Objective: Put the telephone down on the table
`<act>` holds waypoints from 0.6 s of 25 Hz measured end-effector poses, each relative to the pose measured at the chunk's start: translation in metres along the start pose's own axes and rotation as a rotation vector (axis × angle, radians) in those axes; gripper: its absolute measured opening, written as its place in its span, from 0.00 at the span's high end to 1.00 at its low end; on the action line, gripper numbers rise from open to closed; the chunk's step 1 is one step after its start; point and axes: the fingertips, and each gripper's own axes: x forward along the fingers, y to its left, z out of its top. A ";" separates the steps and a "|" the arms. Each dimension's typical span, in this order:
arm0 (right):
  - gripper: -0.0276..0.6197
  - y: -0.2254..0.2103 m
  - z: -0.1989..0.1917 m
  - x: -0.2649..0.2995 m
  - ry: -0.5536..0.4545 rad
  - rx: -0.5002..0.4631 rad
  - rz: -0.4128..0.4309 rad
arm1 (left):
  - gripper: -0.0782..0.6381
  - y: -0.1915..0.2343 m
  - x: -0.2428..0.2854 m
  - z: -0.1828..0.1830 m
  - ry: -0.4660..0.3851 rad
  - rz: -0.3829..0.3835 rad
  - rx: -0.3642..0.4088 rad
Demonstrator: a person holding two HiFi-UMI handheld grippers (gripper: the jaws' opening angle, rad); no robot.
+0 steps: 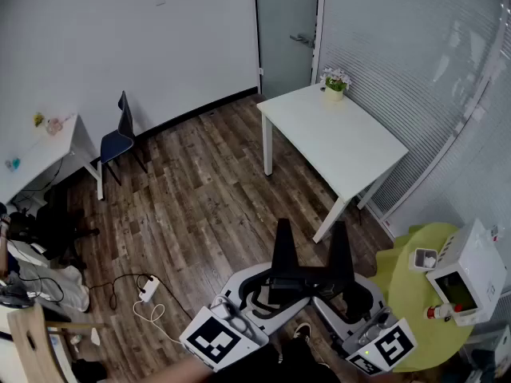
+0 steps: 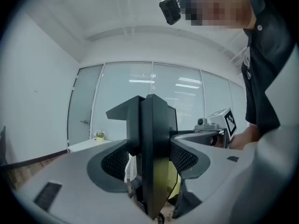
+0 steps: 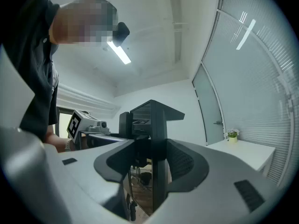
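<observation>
Both grippers are held low and close together in front of the person, pointing level across the room. In the head view my left gripper (image 1: pixel 283 250) and my right gripper (image 1: pixel 339 250) stand side by side, their black jaws open and empty. From the left gripper view its jaws (image 2: pixel 152 157) show edge-on, with the other gripper's marker cube (image 2: pixel 229 120) to the right. The right gripper view likewise shows bare jaws (image 3: pixel 152 157). I cannot make out a telephone for certain. A white boxy device (image 1: pixel 467 274) stands on a round yellow-green table (image 1: pixel 407 294) at the right.
A white table (image 1: pixel 351 154) with a small flower pot (image 1: pixel 334 84) stands ahead by the blinds. A blue chair (image 1: pixel 120 138) and a white desk (image 1: pixel 40 154) are at the left. A power strip with cable (image 1: pixel 148 290) lies on the wood floor.
</observation>
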 end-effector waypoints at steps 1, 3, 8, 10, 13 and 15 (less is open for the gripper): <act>0.60 0.000 0.000 -0.003 0.002 -0.002 0.005 | 0.50 -0.003 0.001 0.000 0.000 0.002 0.004; 0.60 -0.002 -0.001 -0.008 0.004 -0.003 0.014 | 0.50 -0.008 0.003 -0.001 -0.001 0.008 0.012; 0.60 -0.010 -0.002 -0.017 0.009 0.016 0.045 | 0.50 -0.016 0.012 -0.002 -0.008 0.035 0.015; 0.60 -0.012 0.000 -0.020 0.013 0.010 0.059 | 0.50 -0.019 0.014 -0.001 -0.018 0.051 0.004; 0.60 -0.016 0.001 -0.021 0.019 -0.003 0.075 | 0.50 -0.019 0.018 -0.001 -0.022 0.070 -0.003; 0.60 -0.020 0.004 -0.024 0.017 -0.008 0.082 | 0.50 -0.021 0.023 0.002 -0.021 0.073 0.007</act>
